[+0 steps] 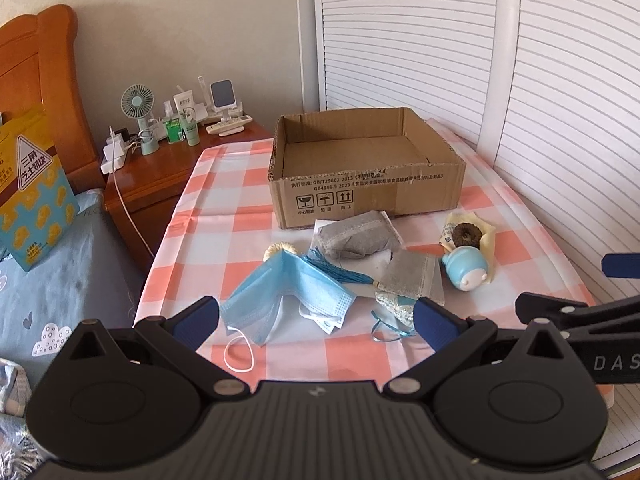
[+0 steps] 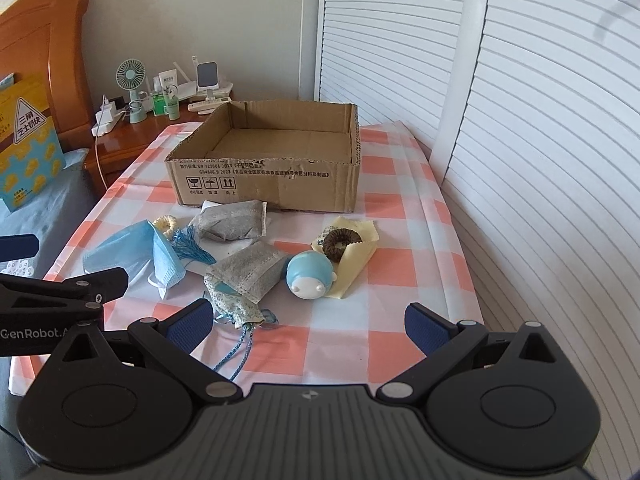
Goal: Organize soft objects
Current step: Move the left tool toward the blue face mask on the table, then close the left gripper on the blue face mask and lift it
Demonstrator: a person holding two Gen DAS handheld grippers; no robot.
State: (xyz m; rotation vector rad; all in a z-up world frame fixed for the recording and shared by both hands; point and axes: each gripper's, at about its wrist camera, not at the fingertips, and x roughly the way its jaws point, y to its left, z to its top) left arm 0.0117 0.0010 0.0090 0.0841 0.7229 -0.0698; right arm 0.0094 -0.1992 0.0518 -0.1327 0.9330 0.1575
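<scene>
Right now both grippers hover above the near edge of the checked tablecloth (image 1: 224, 208), each with its blue-padded jaws spread wide and nothing between them. The left gripper (image 1: 316, 320) hangs over the blue face masks (image 1: 280, 292), which lie crumpled with a white ear loop (image 1: 239, 356) trailing toward the camera. The right gripper (image 2: 306, 324) sits over bare cloth, just in front of a small floral pouch (image 2: 236, 308) whose blue cord (image 2: 240, 354) runs toward its left finger.

The soft things lie scattered in front of an open cardboard box (image 1: 366, 196), which stands farther back on the table with its inside bare. One grey sachet (image 1: 356, 240) lies just before the box's front wall; a second grey sachet (image 2: 248, 270) rests nearer, overlapping the floral pouch. A blue tassel (image 1: 336, 270) lies between the masks and the sachets, beside a cream scrunchie (image 2: 166, 224). To the right, a light blue squishy toy (image 2: 310, 274) with a white snout lies on its side, touching a yellow cloth (image 2: 356, 260) that carries a dark brown scrunchie (image 2: 340, 242).

Beyond the table's left side stands a wooden nightstand (image 1: 160, 172) with a small green fan (image 1: 138, 104) and bottles, against a wooden headboard (image 1: 40, 92).
</scene>
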